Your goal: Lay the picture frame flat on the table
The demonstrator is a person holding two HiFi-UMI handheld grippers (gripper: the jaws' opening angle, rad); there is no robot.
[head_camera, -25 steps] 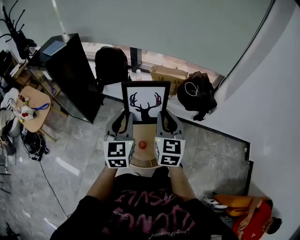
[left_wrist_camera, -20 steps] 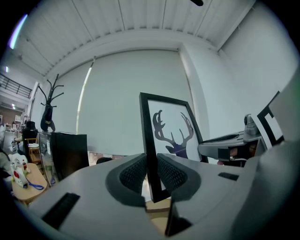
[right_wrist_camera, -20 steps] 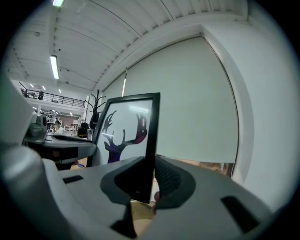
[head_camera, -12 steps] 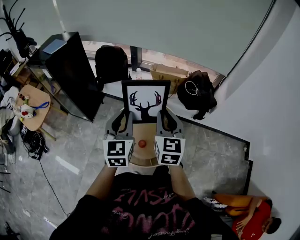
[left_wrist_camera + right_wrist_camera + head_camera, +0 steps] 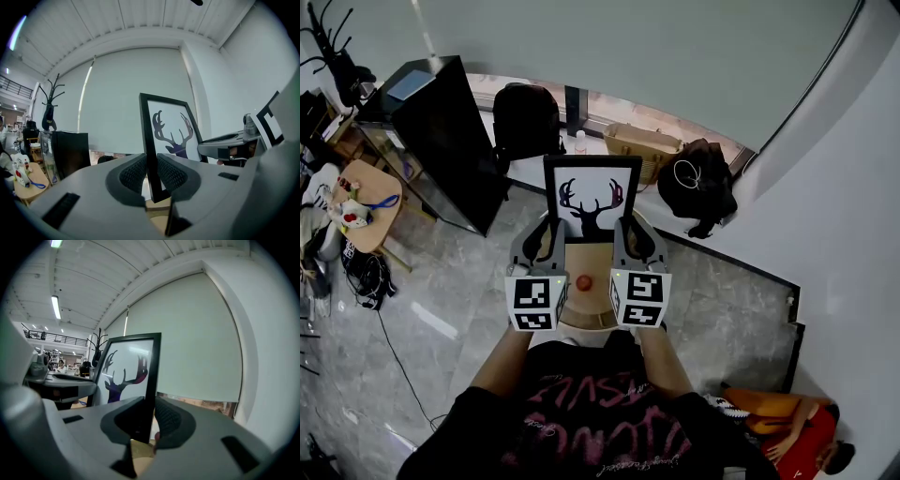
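Plainly, the picture frame [image 5: 592,199] stood upright between the two grippers, its print of a dark antlered deer head facing the person. The left gripper [image 5: 151,176] had its jaws clenched on the frame's left black border, low down near the bottom corner. In the left gripper view both ribbed pads [image 5: 133,173] pressed against that edge, with no gap to either side. The right gripper [image 5: 147,420] gripped the opposite border in the same way. In the right gripper view the dark strip of the frame ran straight down between its two pads [image 5: 169,420], which were closed against it.

From the head view the frame rose over the far part of a small round wooden table [image 5: 586,324], well short of flat. Its lower edge sat close above the tabletop. Whether it actually rested on the wood could not be made out, since the jaws covered the corners. A small red object [image 5: 583,283] lay on the table between the two marker cubes, nearer the person than the frame and apart from it. Beyond the table, a black cabinet [image 5: 441,141] stood on the grey stone floor to the left.
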